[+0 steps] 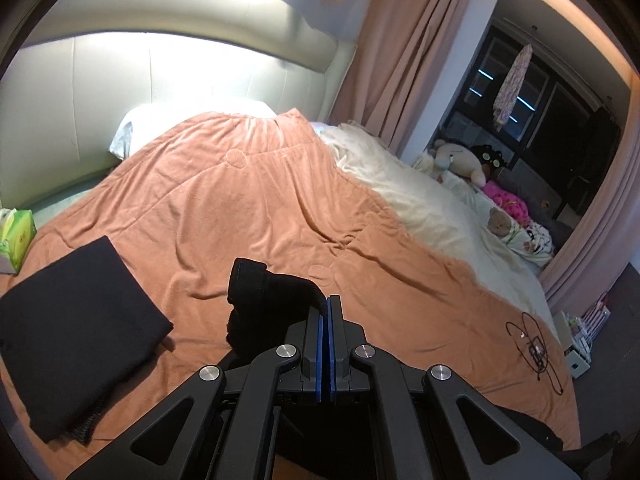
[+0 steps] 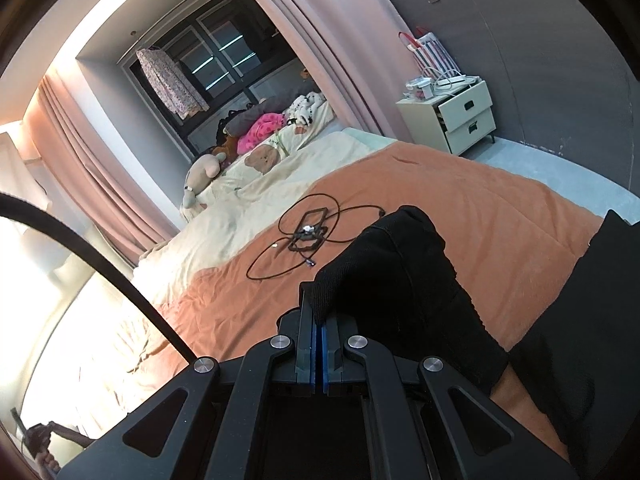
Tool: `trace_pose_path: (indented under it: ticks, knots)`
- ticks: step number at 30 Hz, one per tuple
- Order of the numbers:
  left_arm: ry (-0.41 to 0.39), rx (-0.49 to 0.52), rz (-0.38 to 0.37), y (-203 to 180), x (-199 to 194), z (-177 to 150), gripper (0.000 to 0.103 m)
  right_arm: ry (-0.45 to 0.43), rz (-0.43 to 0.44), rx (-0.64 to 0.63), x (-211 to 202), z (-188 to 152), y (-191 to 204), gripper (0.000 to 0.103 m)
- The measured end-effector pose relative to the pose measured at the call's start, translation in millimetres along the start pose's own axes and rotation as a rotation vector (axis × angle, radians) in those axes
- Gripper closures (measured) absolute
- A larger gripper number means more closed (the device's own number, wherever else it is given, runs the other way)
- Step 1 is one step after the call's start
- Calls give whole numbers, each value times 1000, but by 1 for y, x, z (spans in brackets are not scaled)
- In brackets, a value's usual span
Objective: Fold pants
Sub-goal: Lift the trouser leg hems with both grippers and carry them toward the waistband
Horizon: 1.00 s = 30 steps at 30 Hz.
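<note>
My left gripper [image 1: 327,300] is shut on a bunch of black pants fabric [image 1: 264,292], which it holds lifted above the orange blanket [image 1: 248,200]. My right gripper [image 2: 319,322] is shut on another edge of the black pants [image 2: 400,280], which drape down to the right over the blanket [image 2: 500,216]. A folded black garment [image 1: 76,328] lies flat on the blanket at the left in the left wrist view.
A tangled black cable with a small device [image 2: 308,236] lies on the blanket; it also shows in the left wrist view [image 1: 534,348]. A cream quilt [image 1: 420,200] and stuffed toys [image 1: 460,160] lie at the far side. A tissue pack [image 1: 16,236] and a white nightstand [image 2: 460,116] stand nearby.
</note>
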<state>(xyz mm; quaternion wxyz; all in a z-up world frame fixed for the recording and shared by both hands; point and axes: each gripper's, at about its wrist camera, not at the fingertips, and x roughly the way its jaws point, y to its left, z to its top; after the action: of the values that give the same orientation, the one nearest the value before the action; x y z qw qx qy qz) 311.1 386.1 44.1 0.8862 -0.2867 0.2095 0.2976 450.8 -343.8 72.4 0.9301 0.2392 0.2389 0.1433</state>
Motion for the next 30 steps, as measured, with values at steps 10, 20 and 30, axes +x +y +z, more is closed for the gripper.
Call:
trace_pose_path:
  ticks: [10, 20, 30]
  knots:
    - [16, -6, 6, 14, -20, -8, 101, 4, 4, 0, -15, 3, -2, 103]
    - [91, -20, 72, 21, 53, -19, 101, 22, -32, -37, 11, 8, 5, 103]
    - [161, 18, 135, 4, 144, -17, 101, 53, -96, -65, 75, 16, 15, 103]
